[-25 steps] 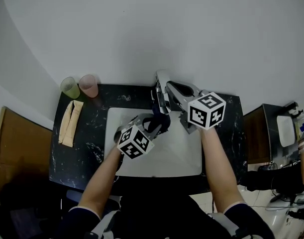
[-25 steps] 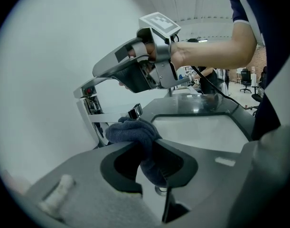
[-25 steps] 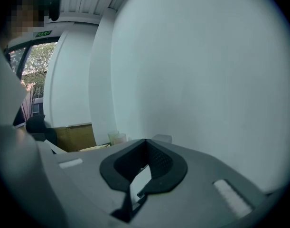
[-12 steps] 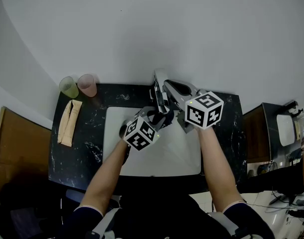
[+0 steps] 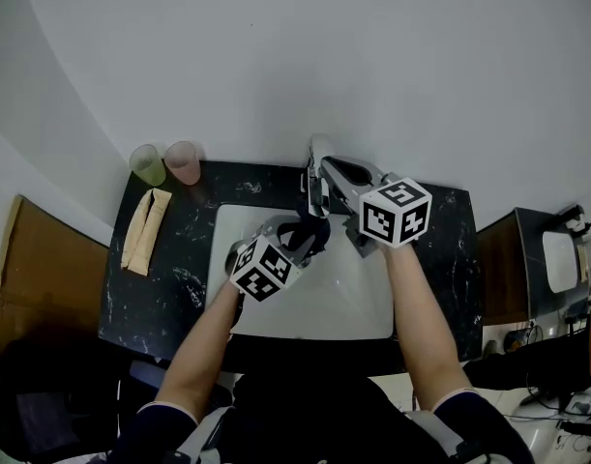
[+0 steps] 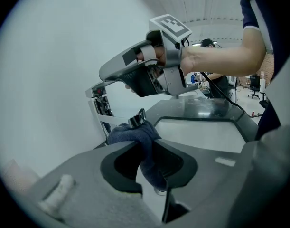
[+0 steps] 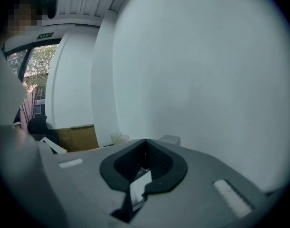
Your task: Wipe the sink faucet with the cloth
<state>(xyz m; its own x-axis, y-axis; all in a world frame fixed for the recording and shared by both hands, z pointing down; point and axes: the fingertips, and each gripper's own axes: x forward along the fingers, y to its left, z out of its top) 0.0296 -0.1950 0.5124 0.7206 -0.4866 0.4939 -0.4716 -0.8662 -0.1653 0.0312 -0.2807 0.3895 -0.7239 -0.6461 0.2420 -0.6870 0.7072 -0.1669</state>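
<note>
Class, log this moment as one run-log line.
left tool: shut on cloth | cloth: on faucet | right tool: shut, by faucet | step: wiping

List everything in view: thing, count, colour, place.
faucet: one, chrome, back edge of sink
sink: one, white, set in countertop
countertop: one, black speckled, against the wall
cloth: one, dark blue, bunched at the faucet spout
cups: two, green and pink, countertop's back left corner
folded towel: one, beige, countertop's left side
left gripper: one, grey, fingers shut on cloth
right gripper: one, grey, fingers shut, right of faucet
</note>
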